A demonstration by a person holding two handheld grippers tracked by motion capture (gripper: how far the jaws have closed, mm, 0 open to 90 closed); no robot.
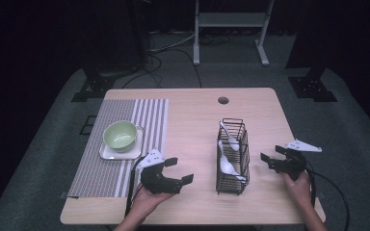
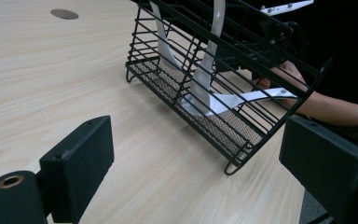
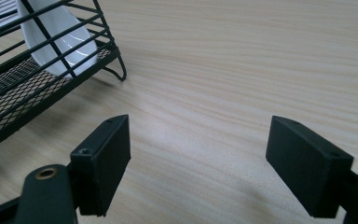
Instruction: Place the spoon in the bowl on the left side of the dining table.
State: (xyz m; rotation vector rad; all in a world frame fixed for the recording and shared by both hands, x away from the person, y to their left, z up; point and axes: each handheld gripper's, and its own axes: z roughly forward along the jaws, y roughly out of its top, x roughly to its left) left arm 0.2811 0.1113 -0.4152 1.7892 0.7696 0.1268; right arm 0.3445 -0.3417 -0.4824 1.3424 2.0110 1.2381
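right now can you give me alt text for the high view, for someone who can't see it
A person's two hands each hold an open black gripper over a wooden table, the left gripper and right gripper flanking a black wire basket holding white spoons. To the left, a green bowl sits on a white square plate on a striped placemat.

Light is falling from overhead onto the wooden table [image 1: 192, 120], leaving the room toward twelve o'clock sinking into near-black. Soft shadows are pooling beneath the wire rack [image 1: 232, 156]. Near jaws are blurring slightly in both gripper views; faint sheen is showing on the wood.
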